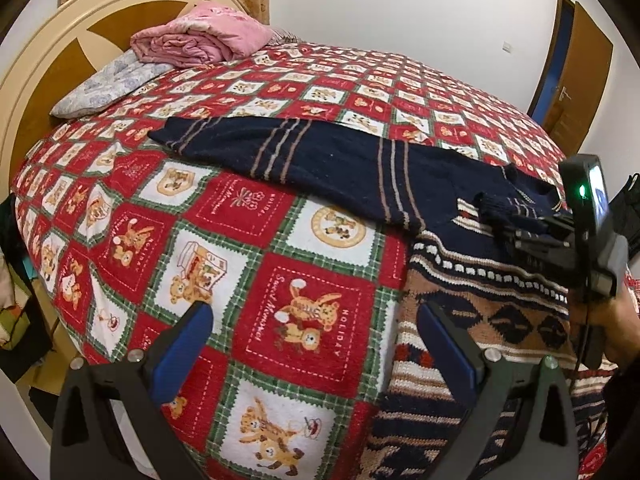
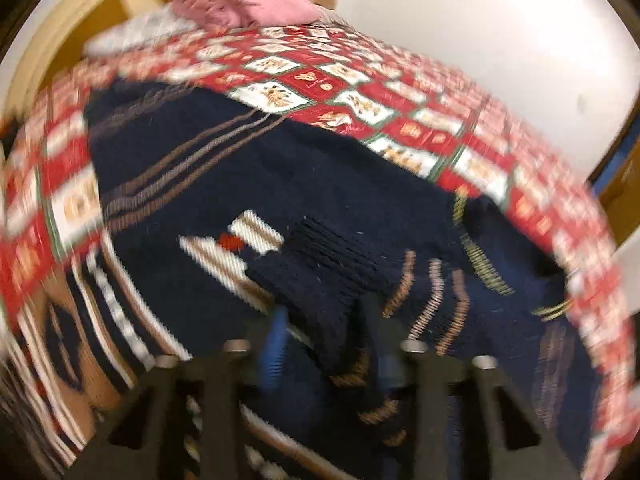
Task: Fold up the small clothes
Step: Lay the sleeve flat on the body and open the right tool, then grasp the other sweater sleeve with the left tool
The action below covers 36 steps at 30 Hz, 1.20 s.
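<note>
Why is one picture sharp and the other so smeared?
Left wrist view: sharp, evenly lit, though the fisheye bulges the bedspread. Right wrist view: motion blur streaks the bedspread edges; the sweater cuff near the right hand-held gripper stays fairly readable.

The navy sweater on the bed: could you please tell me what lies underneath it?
Under the navy sweater lies the red teddy-bear bedspread; near the right tongs its sleeve overlaps the sweater's own patterned part. The bedspread beneath the knit is hidden.
</note>
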Motion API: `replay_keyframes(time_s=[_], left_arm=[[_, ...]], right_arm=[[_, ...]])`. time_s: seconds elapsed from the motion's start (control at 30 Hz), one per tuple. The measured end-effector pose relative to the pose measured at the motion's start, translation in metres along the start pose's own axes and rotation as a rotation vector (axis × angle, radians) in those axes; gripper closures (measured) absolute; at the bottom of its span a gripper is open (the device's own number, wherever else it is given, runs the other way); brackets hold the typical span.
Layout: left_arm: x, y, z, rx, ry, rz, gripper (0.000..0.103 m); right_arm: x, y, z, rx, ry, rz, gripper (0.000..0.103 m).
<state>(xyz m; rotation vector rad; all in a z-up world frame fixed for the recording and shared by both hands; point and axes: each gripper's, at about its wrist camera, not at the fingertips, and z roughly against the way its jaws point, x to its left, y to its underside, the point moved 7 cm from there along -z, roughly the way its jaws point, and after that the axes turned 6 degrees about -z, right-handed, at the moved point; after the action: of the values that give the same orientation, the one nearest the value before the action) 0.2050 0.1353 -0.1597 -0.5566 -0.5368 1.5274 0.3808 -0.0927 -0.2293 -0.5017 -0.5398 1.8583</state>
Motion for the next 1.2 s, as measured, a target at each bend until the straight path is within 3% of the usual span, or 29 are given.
replay_keyframes(time_s=[0.03,0.17,0.27,0.4,0.43,0.47,0.53,0.57,0.67,0.73,0.8,0.83,0.87,1.07,1.13,1.17,1.2], left_arm=[[0.002,0.000,0.000,-0.001,-0.004,0.002,0.000],[0.010,-0.001,-0.004,-0.001,-0.014,0.027,0.000],[0.014,0.001,-0.012,0.014,-0.019,0.040,0.000],[0.015,0.001,-0.011,0.018,-0.016,0.042,0.000],[0.015,0.000,-0.010,0.012,-0.018,0.038,0.000],[0.016,0.000,-0.008,0.007,-0.023,0.035,0.000],[0.017,0.000,-0.006,0.004,-0.030,0.033,0.000],[0.017,0.001,-0.007,0.006,-0.029,0.034,0.000],[0.015,0.002,-0.008,0.014,-0.031,0.029,0.000],[0.012,0.002,-0.006,0.005,-0.033,0.012,0.000],[0.009,0.002,-0.006,0.002,-0.042,-0.003,0.000],[0.009,0.001,-0.007,0.004,-0.043,-0.002,0.000],[0.009,0.001,-0.008,0.006,-0.038,0.003,0.000],[0.006,-0.002,-0.014,0.003,-0.055,-0.006,0.000],[0.011,-0.003,-0.017,0.000,-0.086,-0.007,0.000],[0.015,-0.004,-0.019,0.002,-0.100,-0.002,0.000],[0.019,-0.005,-0.022,0.007,-0.109,0.006,0.000]], right_arm=[[-0.007,-0.005,-0.002,0.001,-0.011,-0.058,0.094],[-0.018,-0.019,0.005,-0.024,-0.073,-0.215,0.095],[-0.003,-0.030,0.016,-0.076,-0.099,-0.233,0.095],[0.022,-0.028,-0.006,-0.035,-0.108,-0.240,0.091],[0.025,-0.024,-0.013,-0.016,-0.109,-0.244,0.085],[0.028,-0.020,-0.018,-0.023,-0.119,-0.262,0.065],[0.034,-0.022,-0.011,-0.063,-0.234,-0.311,0.028],[0.039,-0.024,-0.005,-0.063,-0.315,-0.343,0.027],[0.039,-0.030,0.024,-0.119,-0.379,-0.367,0.027],[0.026,-0.029,0.049,-0.178,-0.339,-0.354,0.027],[-0.006,-0.017,0.072,-0.199,-0.228,-0.346,0.050],[-0.023,-0.009,0.079,-0.198,-0.186,-0.351,0.072],[-0.041,0.000,0.085,-0.192,-0.147,-0.364,0.078],[-0.180,0.105,0.109,-0.084,0.169,-0.576,0.078],[-0.209,0.144,0.107,-0.021,0.204,-0.647,0.078],[-0.213,0.157,0.103,0.001,0.178,-0.667,0.078],[-0.214,0.160,0.107,-0.051,0.139,-0.672,0.078]])
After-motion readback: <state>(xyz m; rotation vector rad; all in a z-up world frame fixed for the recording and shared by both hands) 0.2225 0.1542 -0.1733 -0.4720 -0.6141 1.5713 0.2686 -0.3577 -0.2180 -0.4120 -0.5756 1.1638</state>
